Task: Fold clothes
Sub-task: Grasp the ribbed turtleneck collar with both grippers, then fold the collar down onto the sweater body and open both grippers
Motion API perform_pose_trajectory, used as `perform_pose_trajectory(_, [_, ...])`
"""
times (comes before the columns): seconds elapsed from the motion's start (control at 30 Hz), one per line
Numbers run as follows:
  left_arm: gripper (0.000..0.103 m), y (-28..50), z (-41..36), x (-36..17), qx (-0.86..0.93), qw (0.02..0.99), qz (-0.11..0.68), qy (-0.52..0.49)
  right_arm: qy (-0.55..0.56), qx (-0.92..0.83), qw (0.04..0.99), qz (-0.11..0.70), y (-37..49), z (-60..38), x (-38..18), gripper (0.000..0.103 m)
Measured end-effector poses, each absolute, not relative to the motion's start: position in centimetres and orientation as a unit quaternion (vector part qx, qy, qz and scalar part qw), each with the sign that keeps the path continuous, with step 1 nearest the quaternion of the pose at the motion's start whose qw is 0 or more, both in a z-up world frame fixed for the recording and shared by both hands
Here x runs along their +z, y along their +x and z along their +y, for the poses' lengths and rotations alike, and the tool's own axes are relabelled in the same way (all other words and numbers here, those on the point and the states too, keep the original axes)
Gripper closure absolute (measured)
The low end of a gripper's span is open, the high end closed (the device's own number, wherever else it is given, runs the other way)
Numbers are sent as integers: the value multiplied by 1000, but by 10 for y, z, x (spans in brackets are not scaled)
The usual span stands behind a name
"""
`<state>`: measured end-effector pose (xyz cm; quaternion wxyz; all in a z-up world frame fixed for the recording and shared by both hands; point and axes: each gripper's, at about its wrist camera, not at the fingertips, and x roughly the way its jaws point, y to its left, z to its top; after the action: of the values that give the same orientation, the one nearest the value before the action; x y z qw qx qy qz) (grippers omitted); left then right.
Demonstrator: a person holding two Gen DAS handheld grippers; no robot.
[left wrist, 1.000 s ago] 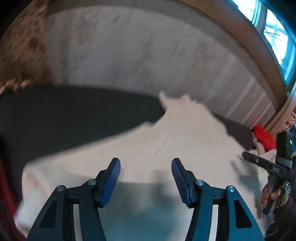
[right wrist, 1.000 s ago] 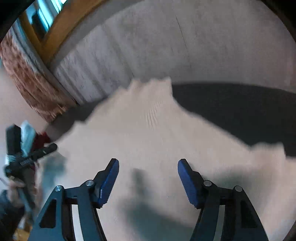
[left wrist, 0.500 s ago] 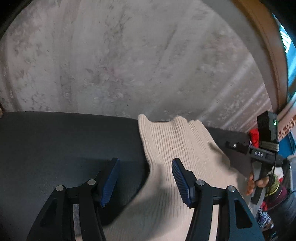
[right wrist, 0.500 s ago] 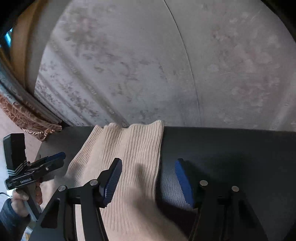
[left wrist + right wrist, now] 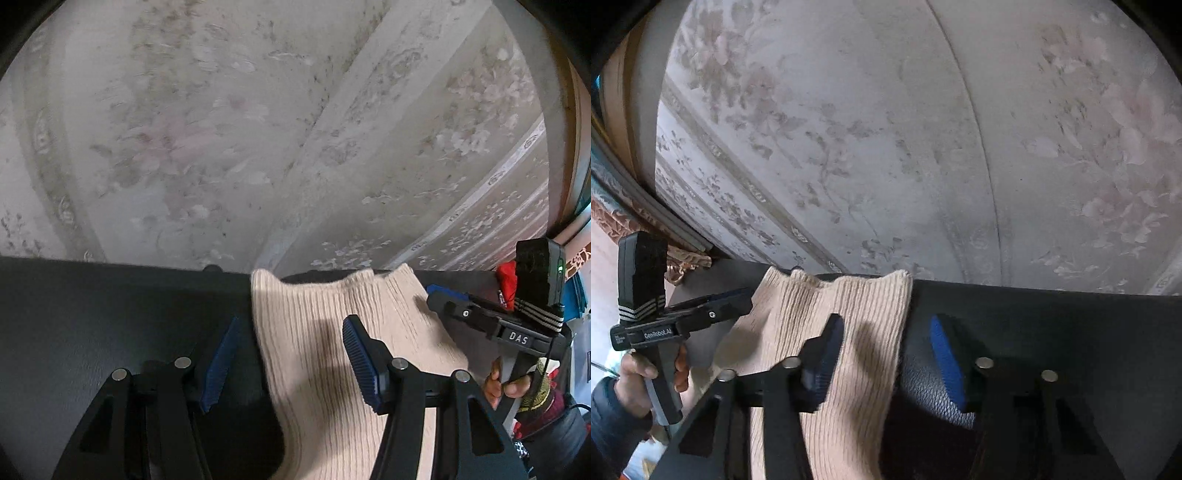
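A cream ribbed knit garment (image 5: 314, 325) lies on a black table (image 5: 110, 314), its ribbed end near the far edge. My left gripper (image 5: 291, 362) is open and low over the cloth. The garment's left edge runs between its blue pads (image 5: 360, 363). My right gripper (image 5: 886, 358) is open too and straddles the garment's (image 5: 857, 314) right edge. Neither gripper holds anything. Each sees the other: the right gripper (image 5: 439, 297) at the cloth's right side, the left gripper (image 5: 738, 299) at its left side.
A pale floral wall (image 5: 258, 129) rises just behind the table's far edge (image 5: 1052, 291). A hand (image 5: 502, 384) holds the right gripper, another hand (image 5: 635, 373) the left. Something red (image 5: 506, 280) sits at the far right, and a patterned curtain (image 5: 613, 221) hangs at the left.
Both grippers have moved forward from over the middle of the garment to its far ribbed end and come down close to the table. Both stayed open.
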<state>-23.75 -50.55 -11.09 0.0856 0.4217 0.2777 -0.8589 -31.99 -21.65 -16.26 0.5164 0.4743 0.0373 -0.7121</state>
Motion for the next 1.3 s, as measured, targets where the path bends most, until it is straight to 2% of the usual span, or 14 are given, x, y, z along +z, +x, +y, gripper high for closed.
perform_pose_trajectory(0.13, [47, -239, -506, -108, -860, 80, 289, 413, 477, -712, 514, 35, -321, -219, -163, 54])
perform_pose_trajectory(0.17, [57, -237, -503, -104, -864, 75, 286, 407, 478, -712, 513, 35, -322, -220, -163, 57])
perform_pose_trajectory(0.2, [79, -234, -501, -100, -868, 71, 284, 402, 479, -712, 513, 34, -322, -220, -163, 67])
perform_pose_trajectory(0.23, [91, -232, -499, -96, -871, 67, 282, 396, 480, -712, 512, 34, -322, -221, -163, 89])
perform_pose_trajectory(0.27, [100, -229, -497, -92, -875, 62, 280, 390, 481, -711, 511, 33, -323, -222, -163, 99])
perform_pose_trajectory(0.47, [98, -213, -483, -69, -895, 37, 267, 355, 455, -713, 533, 12, -307, -207, -141, 98])
perform_pose_trajectory(0.67, [98, -161, -469, -35, -913, 14, 275, 301, 417, -711, 567, -20, -273, -174, -105, 98])
perform_pose_trajectory(0.8, [98, -125, -447, -30, -921, 2, 266, 284, 407, -705, 579, -34, -241, -144, -102, 98])
perform_pose_trajectory(0.97, [98, -88, -415, -50, -919, 2, 255, 302, 420, -703, 573, -27, -208, -114, -124, 98])
perform_pose_trajectory(1.23, [98, -75, -391, -94, -900, 7, 253, 354, 458, -708, 538, 7, -184, -90, -167, 98])
perform_pose_trajectory(1.3, [98, -66, -389, -101, -895, 11, 258, 364, 465, -708, 532, 20, -180, -83, -170, 94])
